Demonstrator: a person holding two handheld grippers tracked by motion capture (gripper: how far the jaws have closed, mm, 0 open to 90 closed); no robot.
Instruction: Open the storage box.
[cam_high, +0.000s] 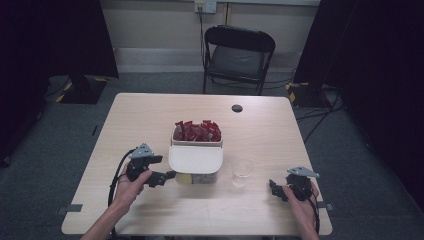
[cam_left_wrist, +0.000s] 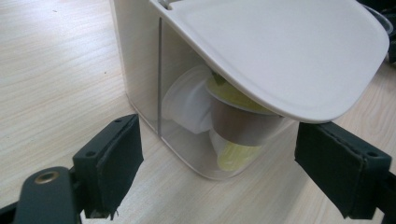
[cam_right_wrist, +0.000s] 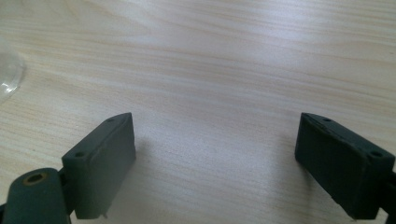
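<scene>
Jaws apart on left gripper (cam_high: 170, 175) at dispenser (cam_left_wrist: 140, 56), right gripper (cam_high: 272, 187) likewise, idle; clipping the lid (cam_left_wrist: 289, 51) risks toppling it onto the plastic cup (cam_high: 242, 172).

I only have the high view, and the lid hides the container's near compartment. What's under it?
Observer: Small sealed cups with yellowish tops, tilted behind the clear wall.
Operator: Do the left tongs touch the container?
Observer: No. The left tongs stand open, with a corner of the container ahead of the pads, apart from them.
Operator: And the right tongs?
Observer: The right tongs are open over bare table, the clear cup off to one side.
</scene>
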